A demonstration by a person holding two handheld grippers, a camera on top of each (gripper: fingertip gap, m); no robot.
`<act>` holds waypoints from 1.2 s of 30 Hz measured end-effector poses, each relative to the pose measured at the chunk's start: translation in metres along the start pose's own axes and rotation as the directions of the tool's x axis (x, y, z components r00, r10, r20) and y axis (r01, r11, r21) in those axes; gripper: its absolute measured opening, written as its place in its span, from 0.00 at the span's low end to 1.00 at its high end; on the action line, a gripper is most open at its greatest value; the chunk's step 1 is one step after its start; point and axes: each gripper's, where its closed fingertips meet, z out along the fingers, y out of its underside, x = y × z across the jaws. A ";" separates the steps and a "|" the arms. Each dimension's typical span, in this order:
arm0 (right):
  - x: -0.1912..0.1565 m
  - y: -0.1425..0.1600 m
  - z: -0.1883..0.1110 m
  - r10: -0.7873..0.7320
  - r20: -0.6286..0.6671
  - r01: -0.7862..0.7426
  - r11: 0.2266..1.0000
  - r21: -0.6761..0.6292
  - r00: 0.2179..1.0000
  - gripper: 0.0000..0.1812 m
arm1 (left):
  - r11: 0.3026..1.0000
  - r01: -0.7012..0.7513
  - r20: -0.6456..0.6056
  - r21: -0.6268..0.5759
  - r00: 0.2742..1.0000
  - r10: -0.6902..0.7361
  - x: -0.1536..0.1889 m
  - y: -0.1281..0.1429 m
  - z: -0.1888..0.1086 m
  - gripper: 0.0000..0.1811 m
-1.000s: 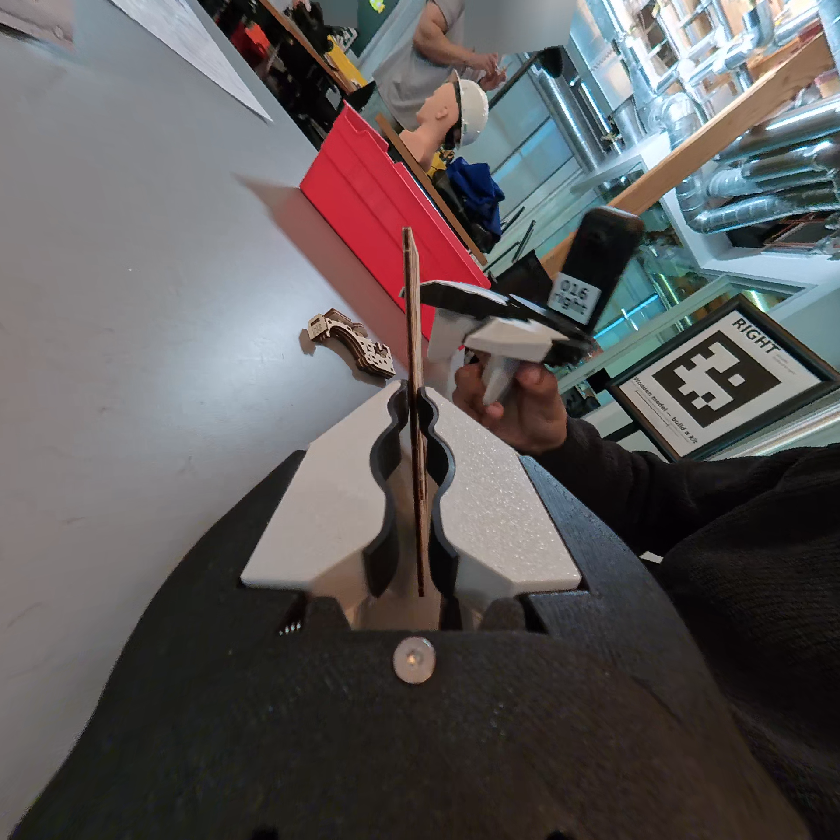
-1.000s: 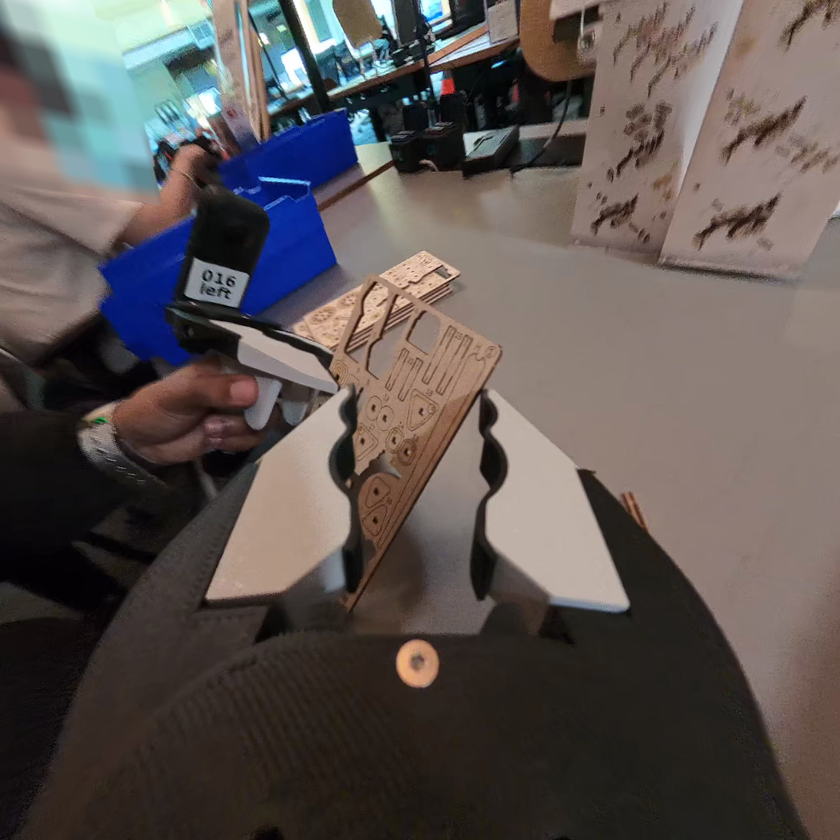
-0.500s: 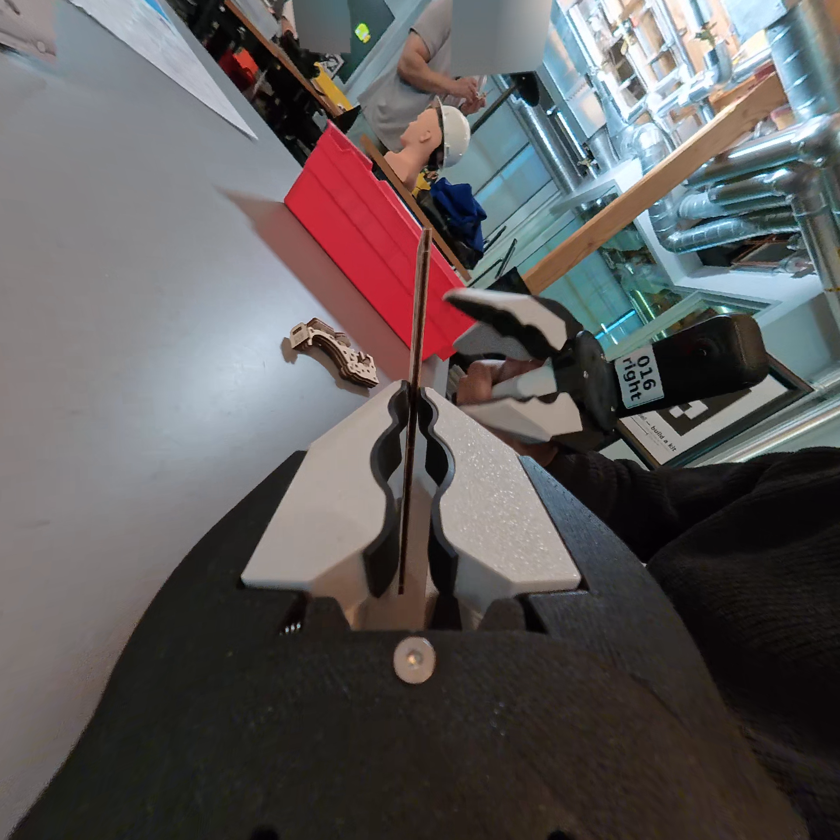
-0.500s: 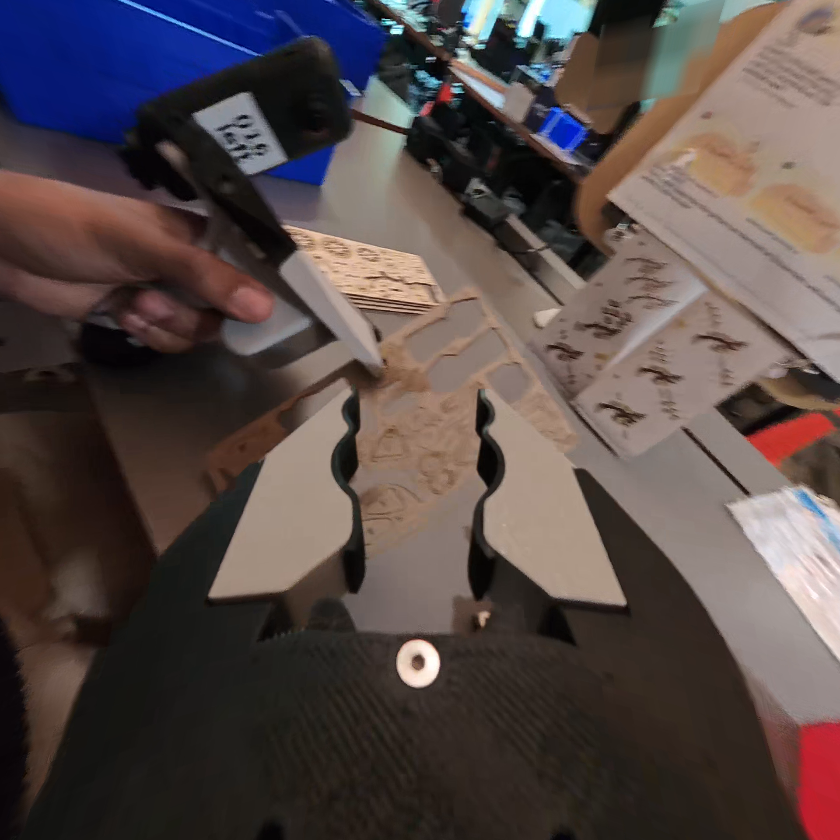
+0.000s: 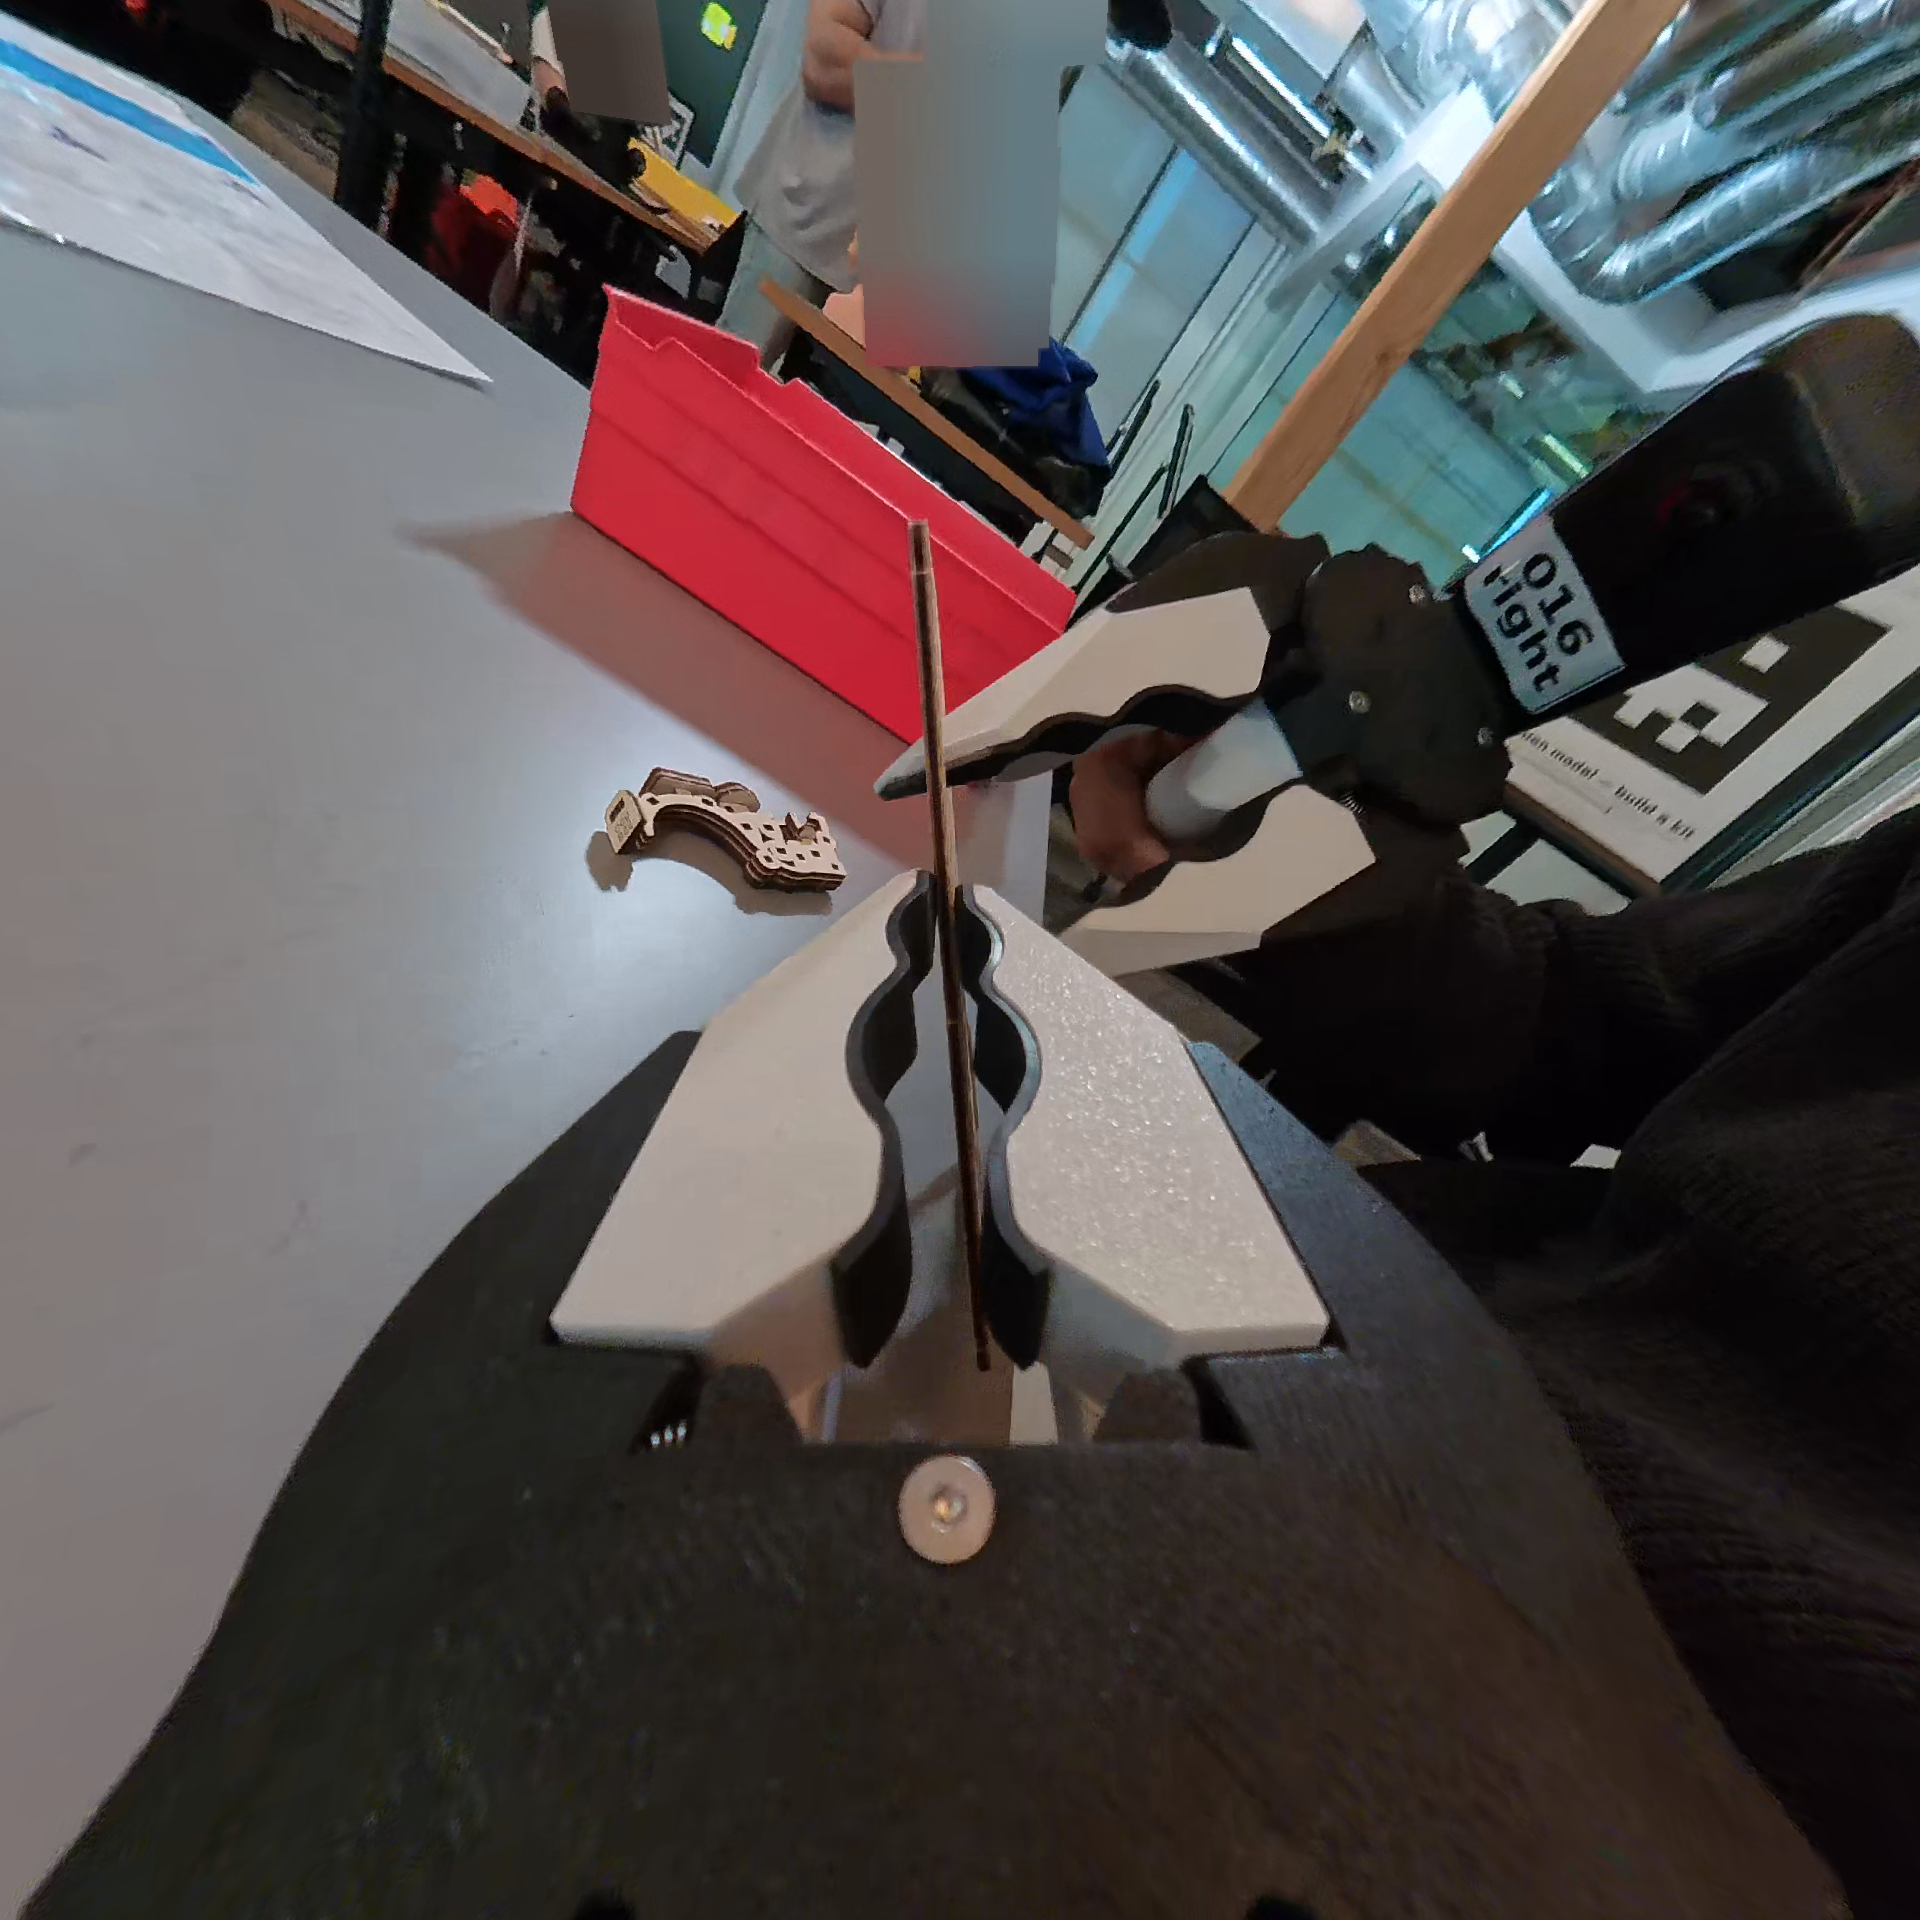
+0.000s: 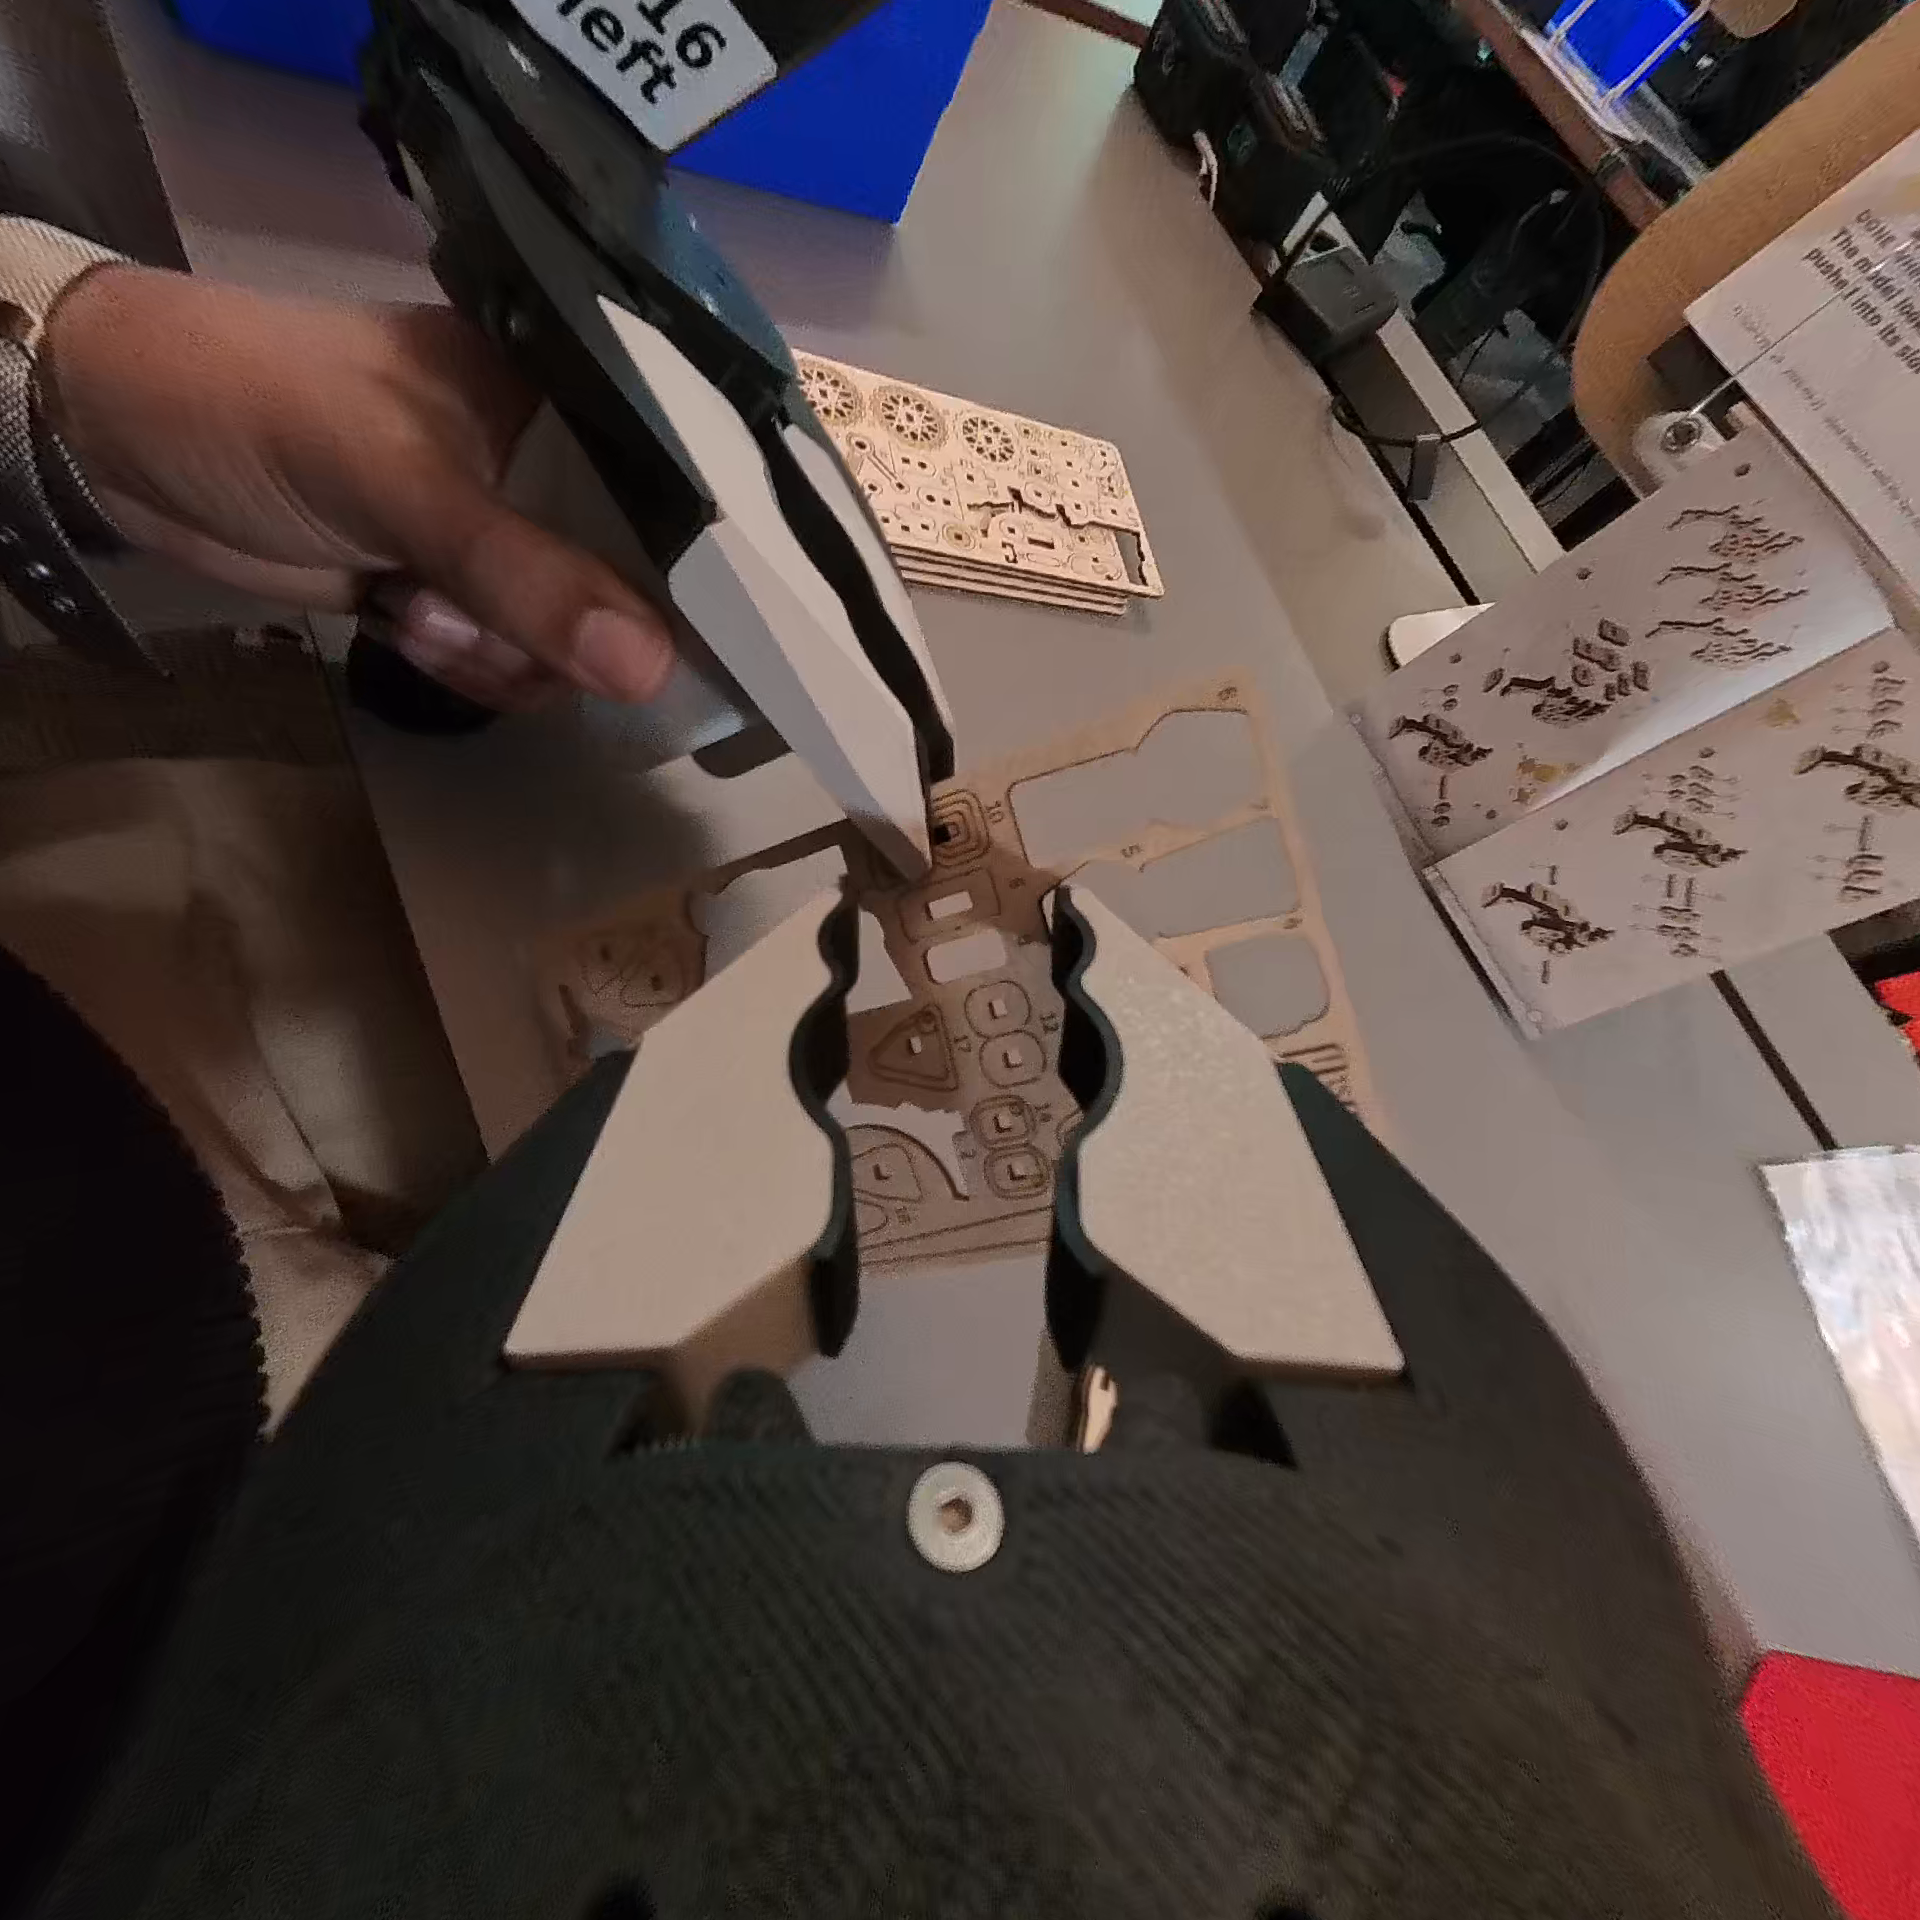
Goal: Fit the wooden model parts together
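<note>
Flanking sheet (image 6: 997,1039): stack (image 6: 997,488), perhaps booklet (image 6: 1662,769).

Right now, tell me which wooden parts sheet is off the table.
The sheet clamped in the left tongs, several pieces already punched out; the other sheets lie stacked flat.

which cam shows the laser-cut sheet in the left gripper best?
Right wrist view. The wooden parts sheet faces the camera, so its cut outlines and empty holes show, with the left gripper clamped on it. Left wrist view sees it only edge-on, a thin strip.
</note>
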 end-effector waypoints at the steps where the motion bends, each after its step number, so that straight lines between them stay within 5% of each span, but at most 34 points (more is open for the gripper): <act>1: 0.000 0.000 -0.001 -0.011 0.000 0.011 1.000 -0.012 1.000 0.20 | 1.000 -0.013 0.001 -0.002 1.000 0.013 0.001 0.000 0.000 0.00; 36: 0.001 0.005 -0.012 0.196 0.185 -0.190 0.981 -0.050 0.963 0.12 | 1.000 0.008 -0.050 -0.008 0.999 -0.008 0.010 0.003 0.006 0.01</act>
